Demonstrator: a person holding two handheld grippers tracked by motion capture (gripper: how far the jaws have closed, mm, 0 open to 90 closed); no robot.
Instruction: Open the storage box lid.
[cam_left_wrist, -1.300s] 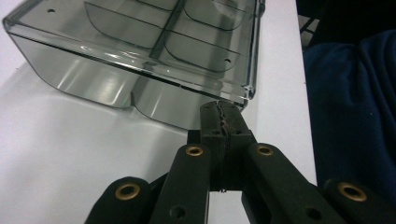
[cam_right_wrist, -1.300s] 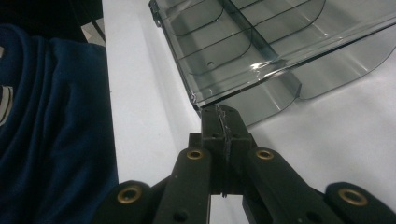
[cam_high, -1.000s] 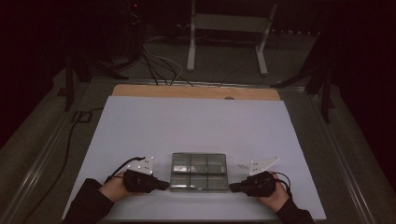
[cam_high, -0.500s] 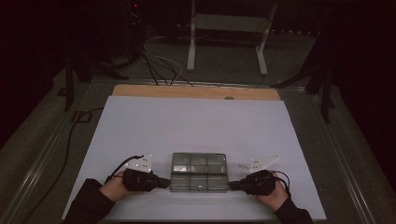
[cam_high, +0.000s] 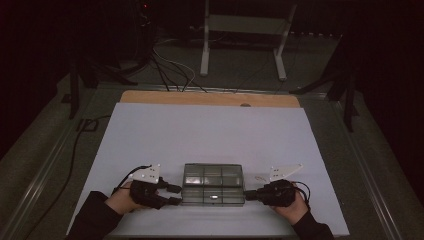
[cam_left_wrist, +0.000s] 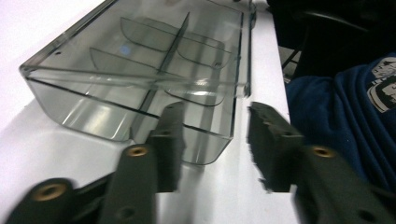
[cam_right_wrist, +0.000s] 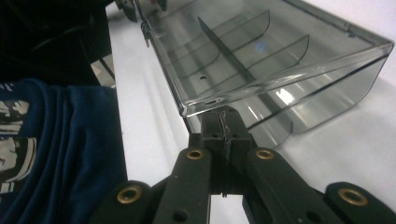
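Observation:
A clear smoke-tinted compartment box (cam_high: 212, 182) with a shut lid lies on the white table near its front edge. My left gripper (cam_high: 177, 195) stands at the box's left end and is open; its jaws have just been opening. In the left gripper view the box's (cam_left_wrist: 154, 56) near corner sits just ahead of the gap of that gripper (cam_left_wrist: 217, 140), and no pad presses on it. My right gripper (cam_high: 248, 194) is at the box's right end, shut. In the right gripper view its joined tips (cam_right_wrist: 225, 123) meet the end wall just under the lid's rim (cam_right_wrist: 261, 56).
The white sheet (cam_high: 210, 135) covers the table, with a wooden strip (cam_high: 210, 98) along its far edge. Behind stand a metal frame's legs (cam_high: 205, 55) and floor cables (cam_high: 170, 65). A person's blue clothing (cam_left_wrist: 341, 107) hangs close to the table's front edge.
The left gripper's jaws were shut at the box's left end and now stand apart. Both hands and the box stay where they were.

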